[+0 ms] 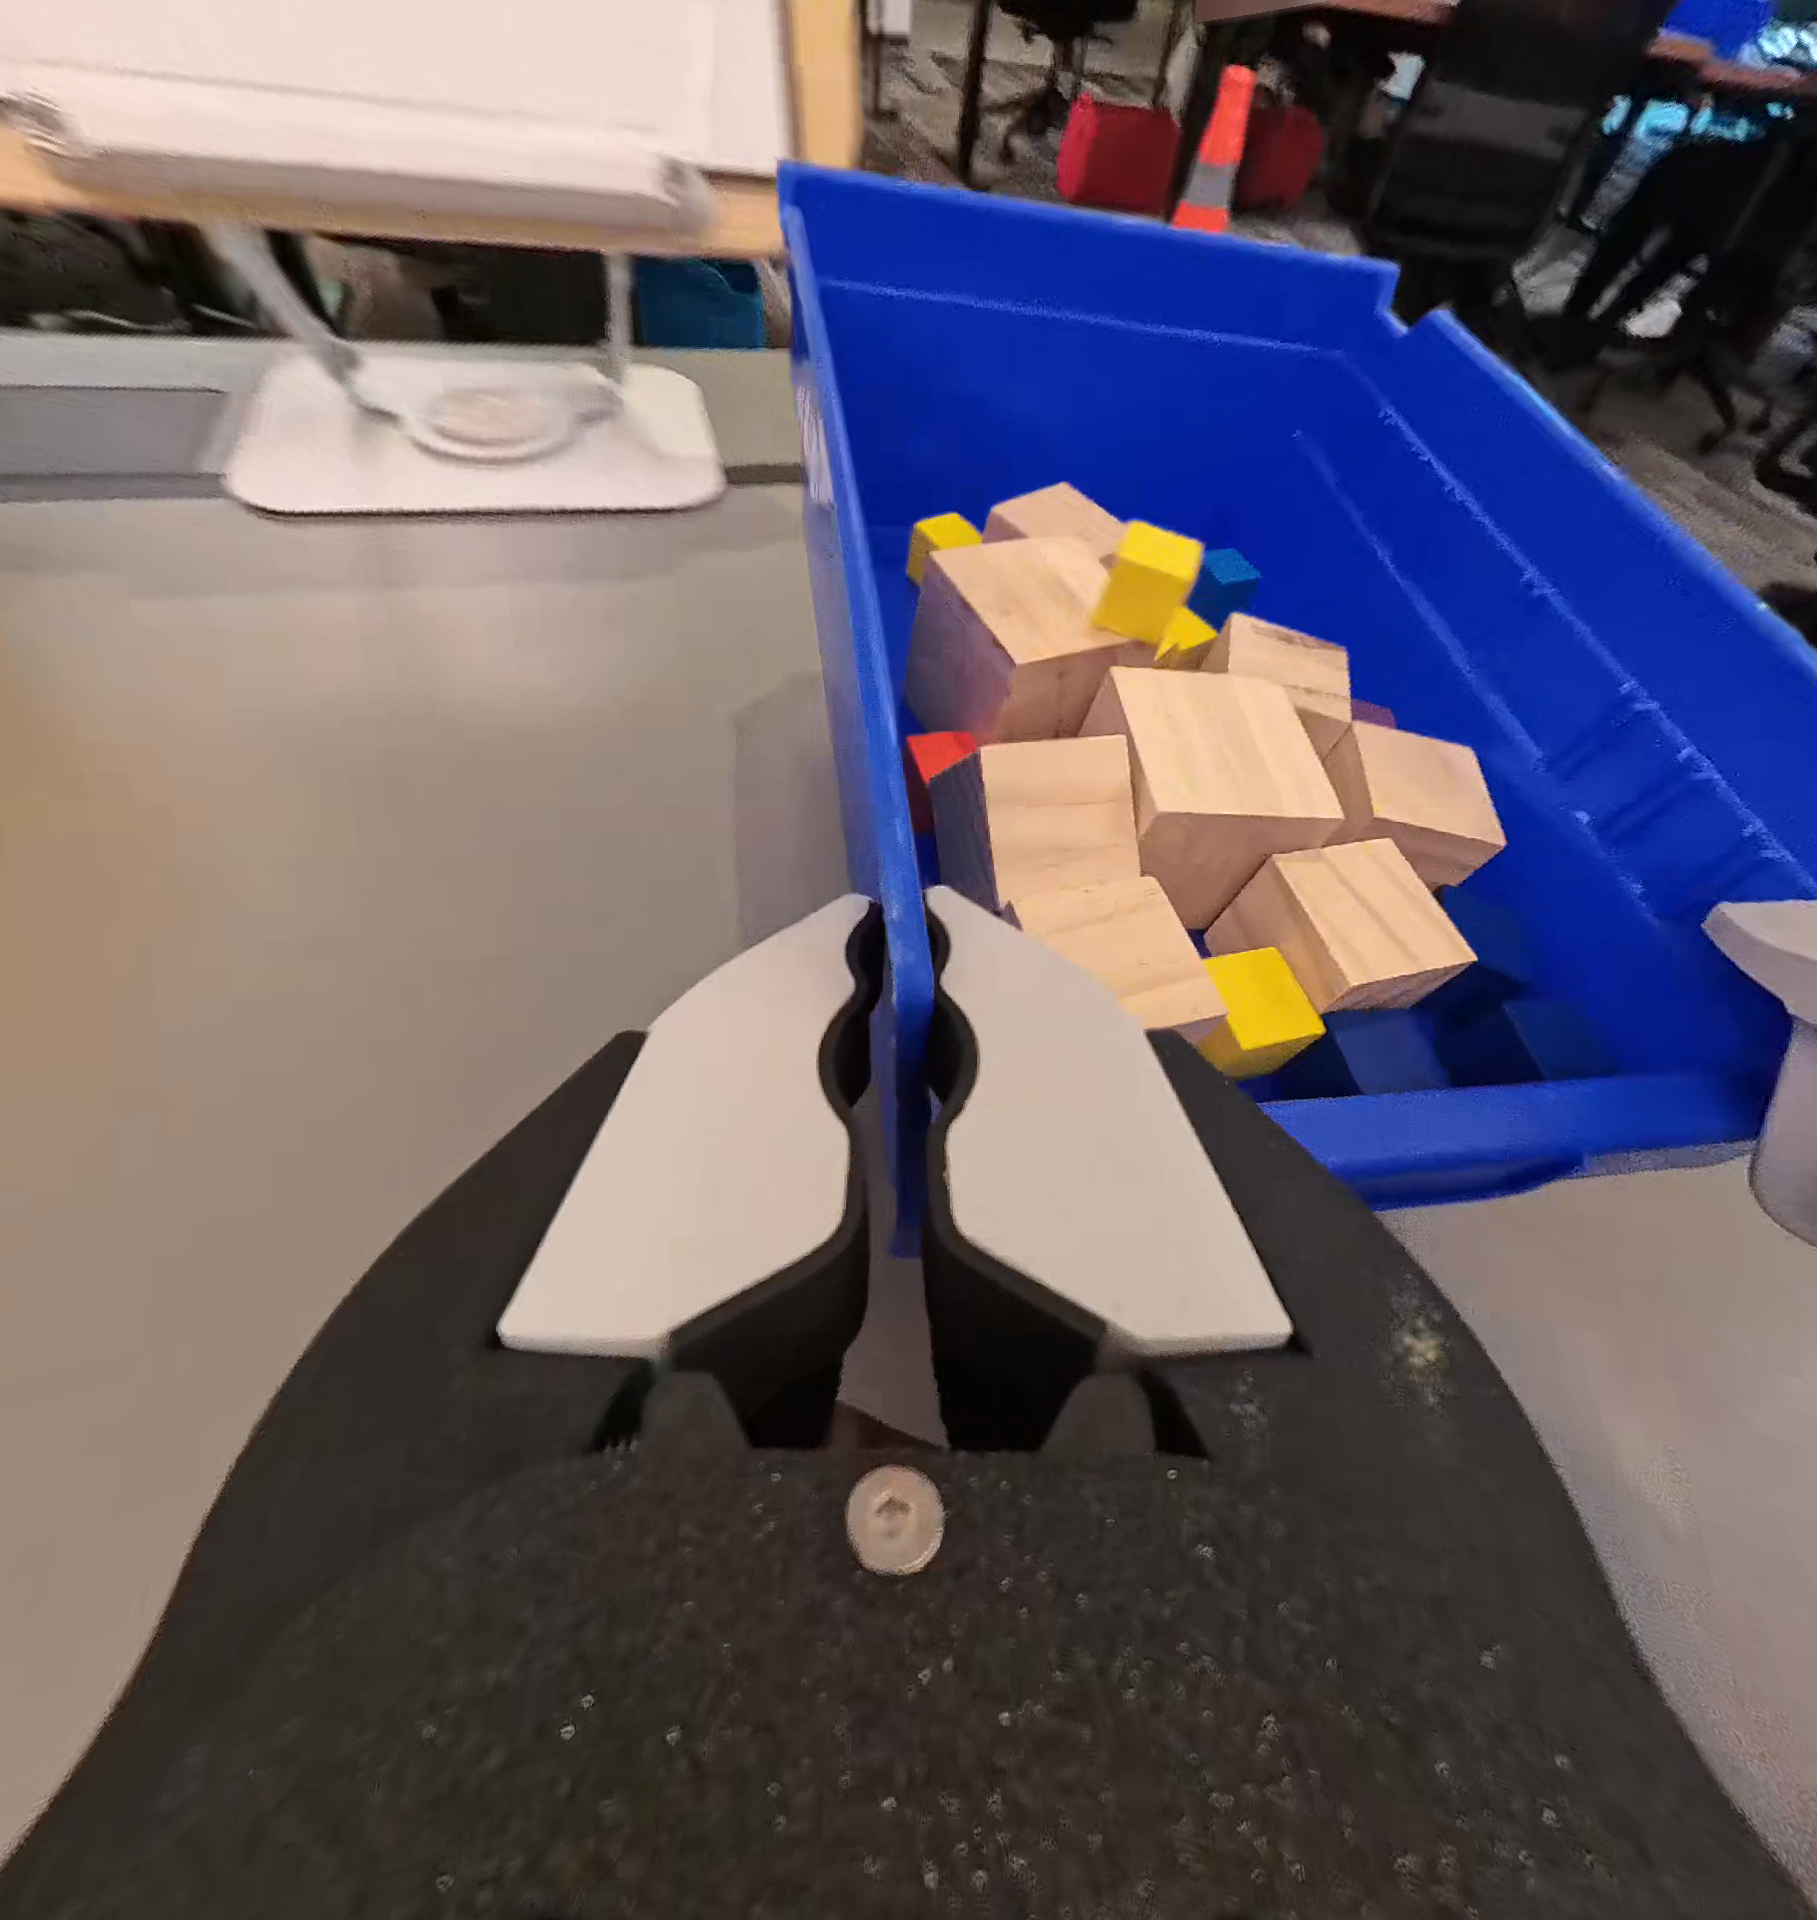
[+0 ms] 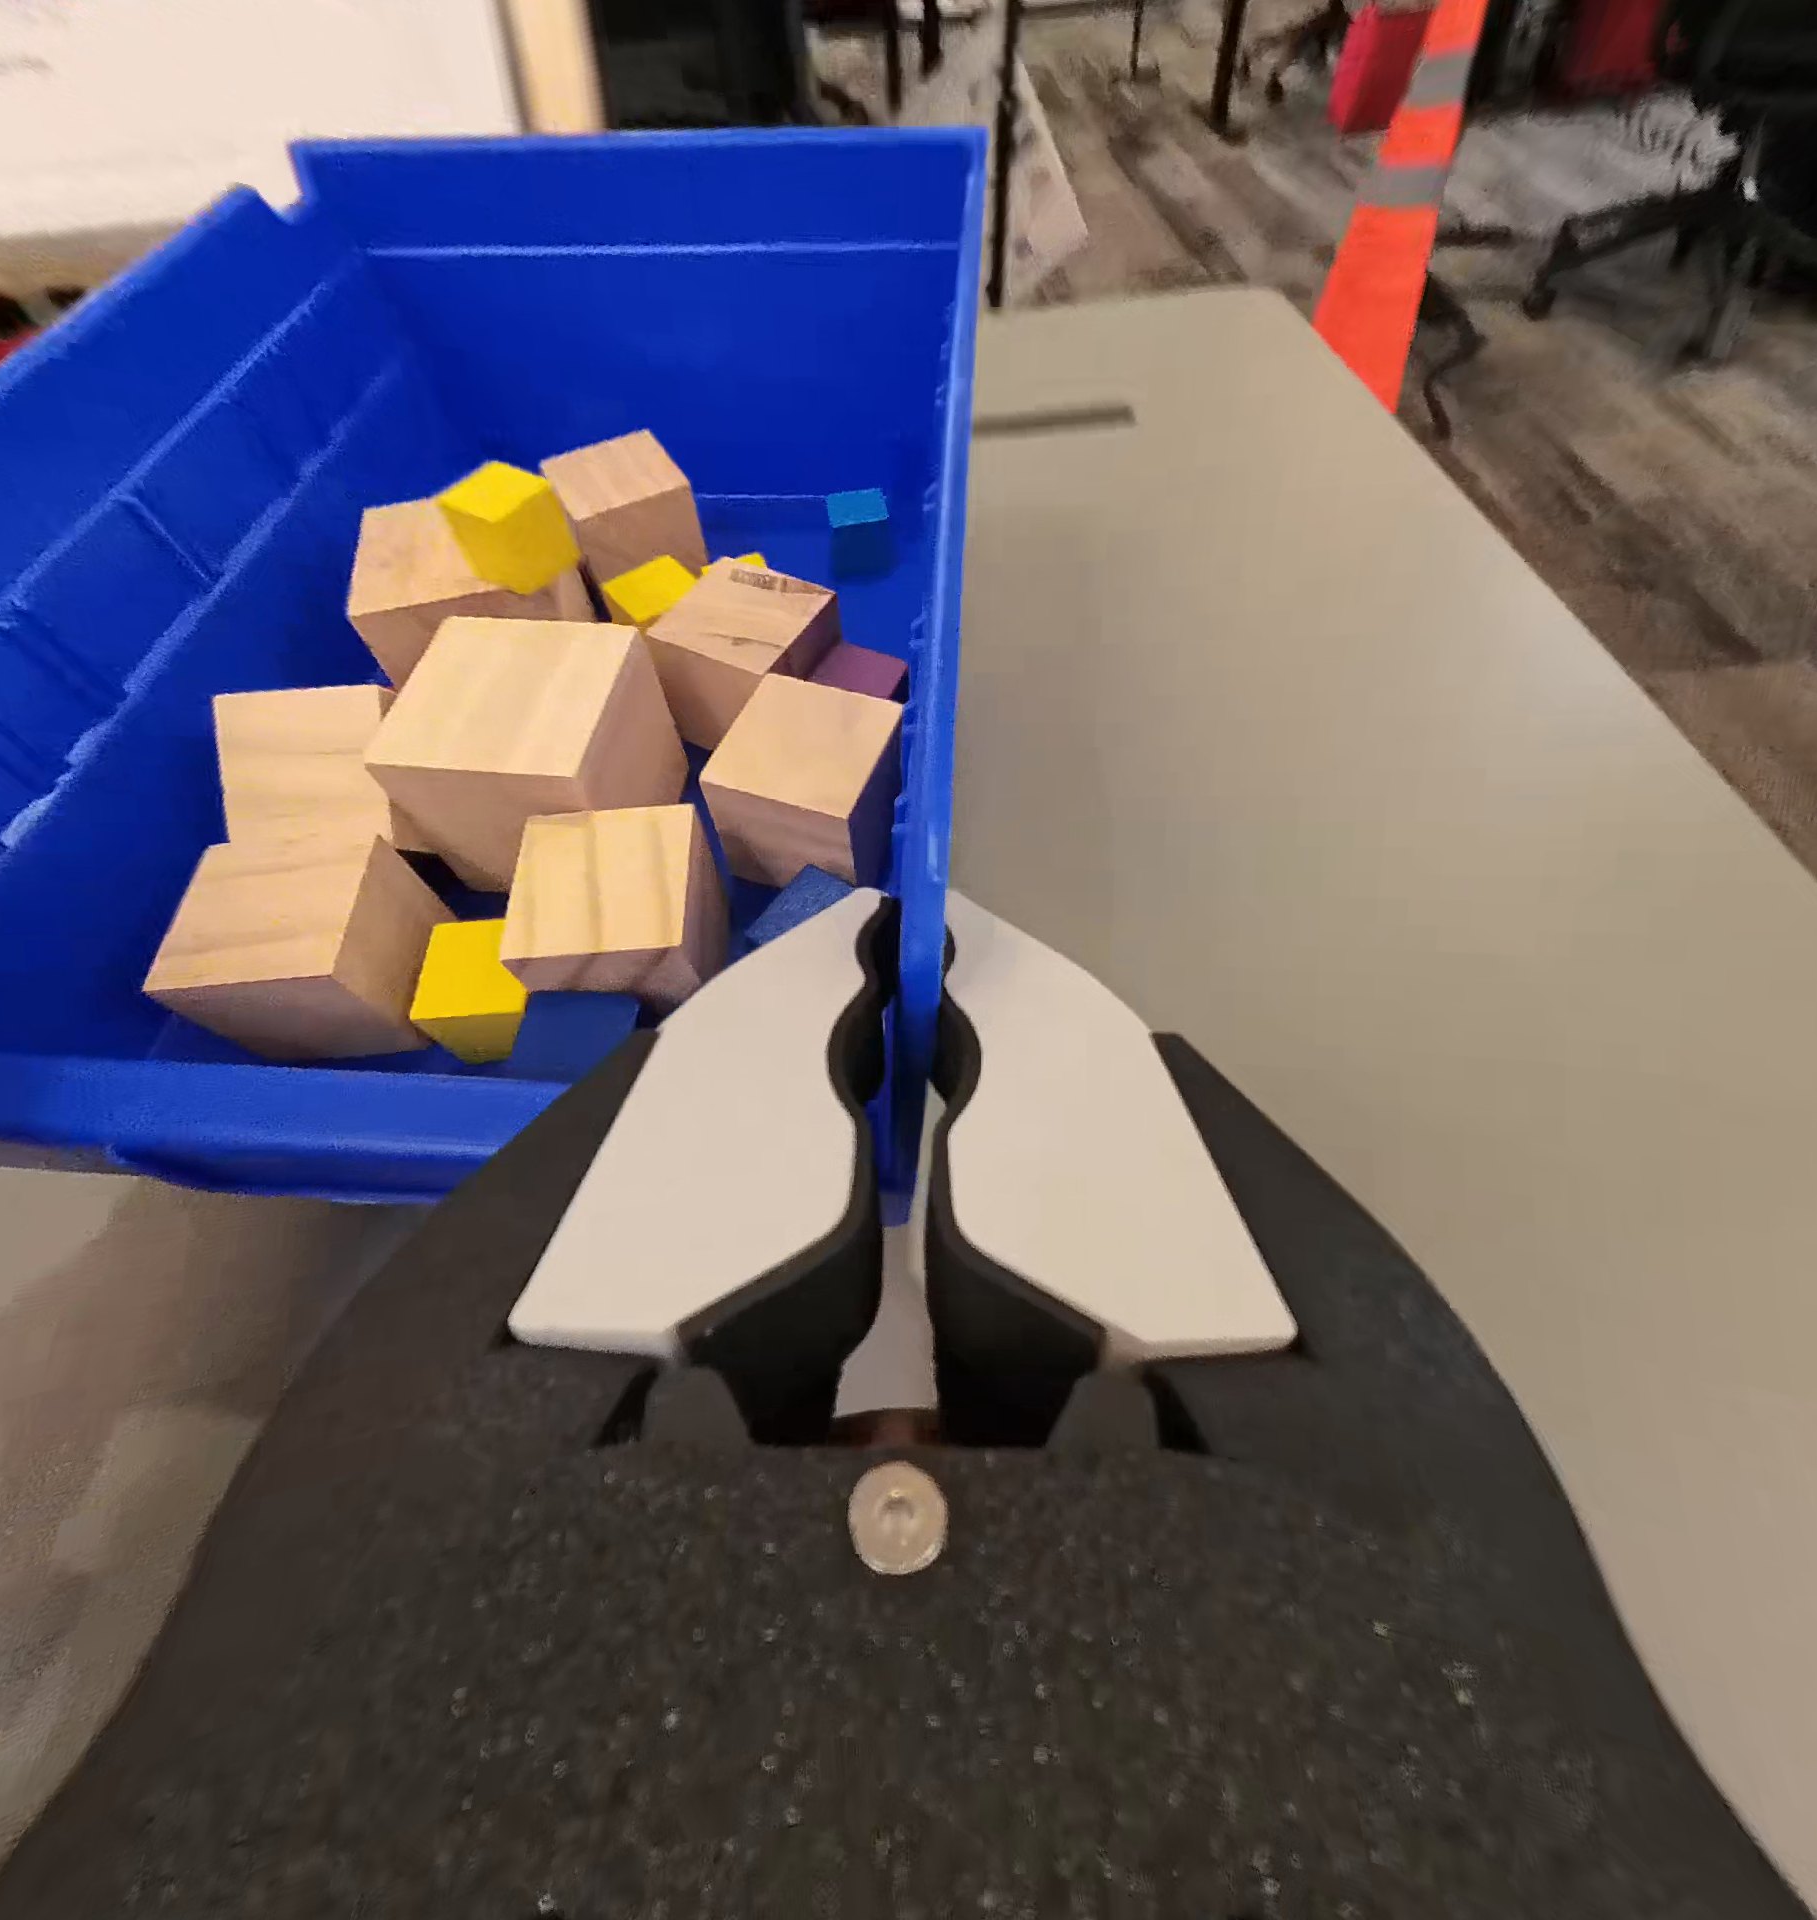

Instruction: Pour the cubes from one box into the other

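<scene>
Worktop (image 2: 1299, 831): grey, carries the scene.
Blue box (image 1: 1143, 416): held between both tongs, its floor tilted; whether it touches the worktop is unclear.
Left tongs (image 1: 902, 940): closed on the box's left wall.
Right tongs (image 2: 914, 935): closed on its right wall.
Cubes (image 2: 519, 727): large wooden ones with small yellow, blue, red and purple ones, heaped at the box's near end.

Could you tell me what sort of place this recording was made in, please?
Probably an office or lab workspace: a grey folding table, office chairs on carpet, and an orange cone beyond. Both grippers hold a blue bin of cubes.
</scene>
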### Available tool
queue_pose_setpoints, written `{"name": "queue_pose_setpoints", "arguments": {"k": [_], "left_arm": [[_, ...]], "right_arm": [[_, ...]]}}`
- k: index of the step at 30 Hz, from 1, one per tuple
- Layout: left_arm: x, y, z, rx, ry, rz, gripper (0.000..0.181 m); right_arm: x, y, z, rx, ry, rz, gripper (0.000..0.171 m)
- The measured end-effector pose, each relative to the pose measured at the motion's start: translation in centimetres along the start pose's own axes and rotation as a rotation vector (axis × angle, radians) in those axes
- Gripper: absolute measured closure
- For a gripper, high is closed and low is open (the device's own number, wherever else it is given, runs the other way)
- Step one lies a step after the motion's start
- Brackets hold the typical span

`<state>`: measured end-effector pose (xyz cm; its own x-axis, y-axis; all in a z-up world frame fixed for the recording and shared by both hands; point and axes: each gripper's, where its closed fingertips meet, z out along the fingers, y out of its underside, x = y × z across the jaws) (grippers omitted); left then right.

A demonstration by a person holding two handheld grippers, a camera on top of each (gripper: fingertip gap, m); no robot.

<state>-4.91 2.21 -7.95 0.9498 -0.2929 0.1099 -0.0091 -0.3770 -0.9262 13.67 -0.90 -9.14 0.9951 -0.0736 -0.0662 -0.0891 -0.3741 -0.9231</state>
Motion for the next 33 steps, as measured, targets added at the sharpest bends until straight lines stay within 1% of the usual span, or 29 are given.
{"name": "queue_pose_setpoints", "arguments": {"k": [2, 5, 9, 13, 14, 15, 17, 18, 20, 21, 22, 24, 26, 29, 31, 33], "left_arm": [[-3.9, -1.1, -1.1, 0.035, -0.041, 0.003, 0.177], [-9.7, -1.7, -2.2, 0.037, -0.118, 0.021, 0.177], [-16.0, -0.2, -2.9, -0.014, -0.192, 0.016, 0.178], [-20.0, 2.5, -2.7, -0.062, -0.191, -0.020, 0.178], [-20.5, 3.1, -2.5, -0.064, -0.176, -0.024, 0.177], [-20.8, 3.1, -2.5, -0.040, -0.149, -0.018, 0.177], [-21.1, 3.1, -2.8, -0.042, -0.133, 0.012, 0.176], [-21.2, 2.9, -3.2, -0.041, -0.135, 0.023, 0.175], [-20.4, 2.8, -4.9, -0.045, -0.070, 0.020, 0.147], [-19.9, 3.0, -6.1, -0.060, -0.021, -0.004, 0.139], [-19.8, 3.2, -7.5, -0.066, 0.020, -0.039, 0.134], [-20.6, 3.7, -10.5, -0.055, 0.071, -0.104, 0.133], [-23.8, 4.4, -12.9, -0.054, 0.021, -0.123, 0.132], [-31.5, 4.5, -15.2, -0.025, -0.169, -0.073, 0.130], [-36.1, 3.9, -15.2, -0.028, -0.245, -0.085, 0.126], [-39.7, 2.9, -14.3, -0.039, -0.287, -0.099, 0.124]], "right_arm": [[-4.0, -1.2, 0.8, 0.033, -0.045, -0.010, 0.169], [-9.9, -1.3, 2.7, 0.024, -0.109, -0.013, 0.169], [-16.1, 0.6, 4.7, -0.033, -0.156, -0.028, 0.169], [-19.6, 2.8, 5.7, -0.061, -0.186, -0.067, 0.168], [-20.1, 2.9, 5.7, -0.031, -0.195, -0.086, 0.167], [-20.3, 2.9, 5.6, -0.003, -0.190, -0.101, 0.167], [-20.8, 3.0, 5.3, -0.006, -0.238, -0.120, 0.165], [-21.2, 3.2, 5.0, -0.020, -0.284, -0.133, 0.160], [-21.6, 3.2, 3.8, -0.042, -0.380, -0.157, 0.149], [-21.5, 3.2, 2.9, -0.044, -0.416, -0.175, 0.141], [-21.2, 3.2, 2.1, -0.042, -0.442, -0.201, 0.137], [-20.5, 3.3, 0.4, -0.022, -0.478, -0.252, 0.133], [-20.2, 3.6, -1.6, -0.011, -0.522, -0.273, 0.133], [-21.1, 4.0, -4.3, 0.012, -0.600, -0.302, 0.132], [-22.3, 4.5, -5.6, 0.025, -0.639, -0.337, 0.132], [-23.6, 4.9, -6.3, 0.040, -0.653, -0.389, 0.133]]}}
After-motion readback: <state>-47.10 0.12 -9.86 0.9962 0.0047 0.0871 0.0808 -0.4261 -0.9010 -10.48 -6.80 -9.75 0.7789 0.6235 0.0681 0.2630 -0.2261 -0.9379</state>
